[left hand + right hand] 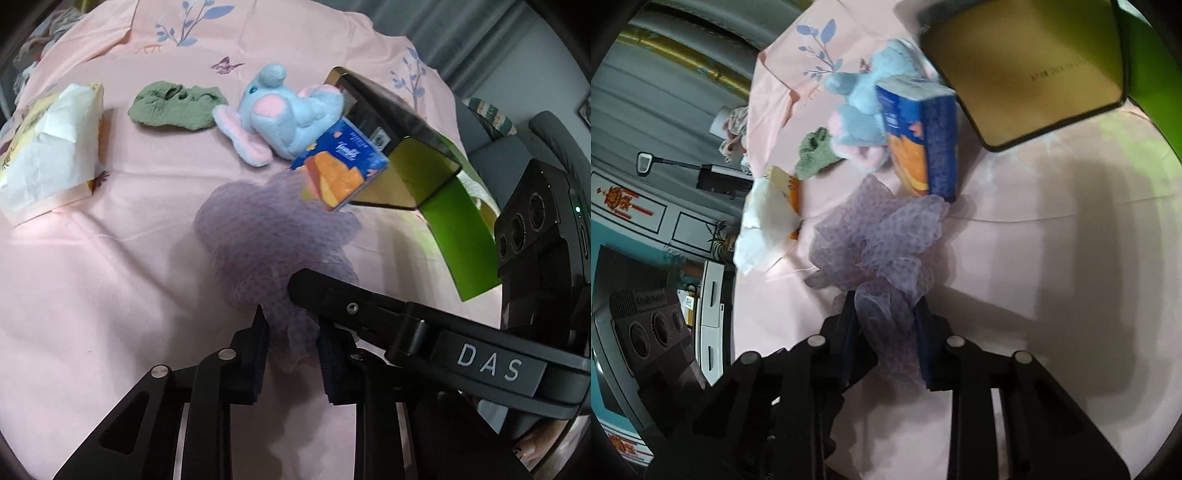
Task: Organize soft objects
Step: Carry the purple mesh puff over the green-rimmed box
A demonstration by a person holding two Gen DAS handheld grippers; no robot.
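Lilac mesh pouf (273, 236) is being pinched at its near tail by both the left gripper (290, 354) and right gripper (886, 332), probably to lift it without crushing. Its long axis is running away toward the blue tissue pack (340, 164), which it seems to touch.

Both wrist cameras are looking down along their fingers, close over the pink sheet (110, 280). Both are sharing the purple mesh puff (266, 236) (nearest the lens) and, seemingly, the blue packet (919, 136) beyond it.
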